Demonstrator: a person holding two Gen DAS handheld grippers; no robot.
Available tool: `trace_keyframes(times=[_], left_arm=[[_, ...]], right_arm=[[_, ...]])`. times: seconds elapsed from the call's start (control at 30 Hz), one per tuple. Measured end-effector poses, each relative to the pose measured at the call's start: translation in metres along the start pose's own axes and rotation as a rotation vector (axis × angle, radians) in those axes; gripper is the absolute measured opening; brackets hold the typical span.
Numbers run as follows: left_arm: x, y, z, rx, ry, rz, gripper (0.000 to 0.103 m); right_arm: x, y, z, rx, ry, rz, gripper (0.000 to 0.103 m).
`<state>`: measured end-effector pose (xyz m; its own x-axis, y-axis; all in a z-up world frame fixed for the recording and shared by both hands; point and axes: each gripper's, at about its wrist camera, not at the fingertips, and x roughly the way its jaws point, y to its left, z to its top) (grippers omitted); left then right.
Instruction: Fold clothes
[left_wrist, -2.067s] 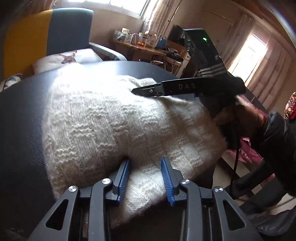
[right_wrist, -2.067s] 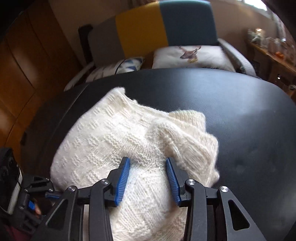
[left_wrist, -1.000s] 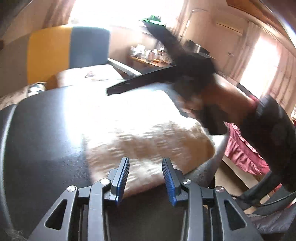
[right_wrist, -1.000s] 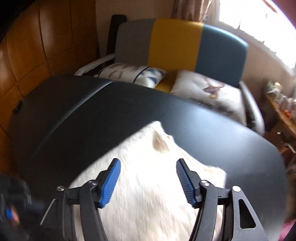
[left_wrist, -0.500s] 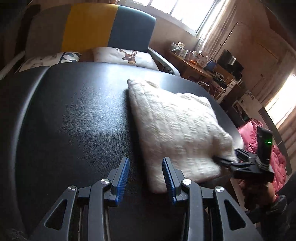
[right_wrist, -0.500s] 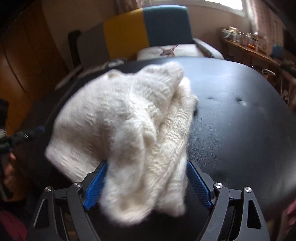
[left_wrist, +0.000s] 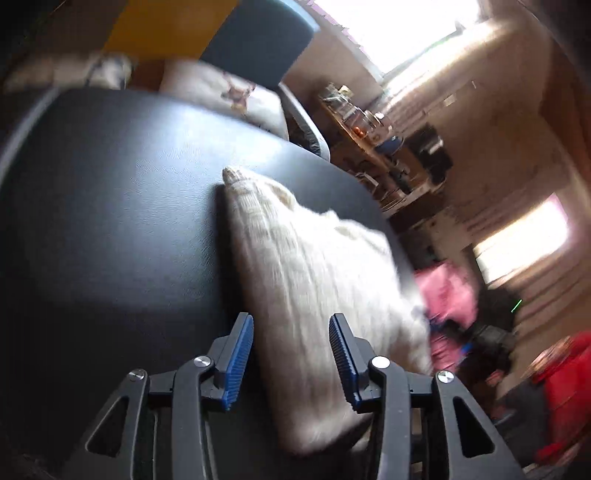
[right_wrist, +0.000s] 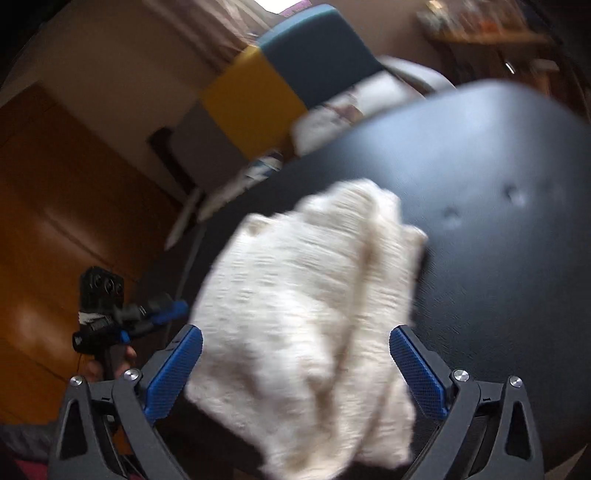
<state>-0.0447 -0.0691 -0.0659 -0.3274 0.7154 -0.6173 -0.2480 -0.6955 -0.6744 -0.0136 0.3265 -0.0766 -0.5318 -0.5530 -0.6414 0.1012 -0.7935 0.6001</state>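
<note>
A folded white knit sweater (left_wrist: 314, 266) lies on the black padded table (left_wrist: 110, 221). My left gripper (left_wrist: 291, 354) is open, and the sweater's near end runs between its blue fingers. From the other side, the sweater (right_wrist: 314, 295) fills the wide gap of my open right gripper (right_wrist: 295, 369), whose pads stand clear of it on both sides. The right wrist view shows the left gripper (right_wrist: 122, 321) small at the left, held by a hand (right_wrist: 110, 362). Both views are blurred.
An armchair with a yellow and blue back (right_wrist: 280, 74) and cushions (left_wrist: 236, 96) stands behind the table. Wooden panels (right_wrist: 55, 221) line one wall. A cluttered shelf (left_wrist: 369, 125), a pink cloth (left_wrist: 447, 288) and something red (left_wrist: 565, 387) are beyond the table's edge.
My left gripper has moved right and closer, so the sweater's near end now sits between its fingers. The right view has tilted; that gripper stays wide open around the sweater.
</note>
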Motion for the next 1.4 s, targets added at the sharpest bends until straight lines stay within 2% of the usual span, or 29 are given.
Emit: trace_keyframes(times=[0.1, 0.27, 0.37, 0.53, 0.7, 0.8, 0.83, 0.87, 0.9, 0.97, 1.03, 1.13, 1.4], left_arm=[[0.019, 0.018, 0.03, -0.079, 0.025, -0.062, 0.05], [0.053, 0.032, 0.044, -0.114, 0.099, -0.112, 0.054], [0.071, 0.03, 0.039, -0.094, 0.141, -0.146, 0.059], [0.086, 0.026, 0.034, -0.051, 0.151, -0.178, 0.067], [0.095, 0.009, 0.034, 0.017, 0.165, -0.154, 0.074], [0.098, -0.004, 0.033, 0.064, 0.155, -0.134, 0.074], [0.099, -0.008, 0.033, 0.079, 0.151, -0.127, 0.067], [0.1, -0.012, 0.033, 0.095, 0.148, -0.12, 0.058], [0.101, -0.016, 0.032, 0.11, 0.144, -0.114, 0.054], [0.103, -0.025, 0.032, 0.141, 0.138, -0.1, 0.045], [0.105, -0.033, 0.031, 0.172, 0.131, -0.087, 0.043], [0.104, -0.048, 0.032, 0.199, 0.125, -0.116, 0.041], [0.108, -0.092, 0.036, 0.275, 0.123, -0.211, 0.04]], right_arm=[[0.007, -0.021, 0.001, 0.072, 0.009, 0.001, 0.102], [0.022, -0.048, 0.008, 0.15, 0.046, 0.015, 0.103], [0.033, -0.058, 0.012, 0.175, 0.077, 0.012, 0.103], [0.047, -0.055, 0.019, 0.146, 0.111, 0.048, 0.103], [0.067, -0.045, 0.02, 0.138, 0.146, 0.134, 0.103], [0.074, -0.032, 0.015, 0.072, 0.12, 0.123, 0.103], [0.074, -0.029, 0.013, 0.05, 0.11, 0.1, 0.102], [0.073, -0.026, 0.011, 0.037, 0.101, 0.076, 0.09], [0.071, -0.025, 0.008, 0.032, 0.091, 0.056, 0.082], [0.066, -0.022, 0.003, 0.017, 0.069, 0.02, 0.071], [0.061, -0.017, -0.002, -0.001, 0.038, -0.013, 0.068], [0.051, -0.013, -0.007, 0.004, -0.015, -0.038, 0.06], [0.016, -0.039, -0.024, 0.101, -0.09, 0.02, 0.057]])
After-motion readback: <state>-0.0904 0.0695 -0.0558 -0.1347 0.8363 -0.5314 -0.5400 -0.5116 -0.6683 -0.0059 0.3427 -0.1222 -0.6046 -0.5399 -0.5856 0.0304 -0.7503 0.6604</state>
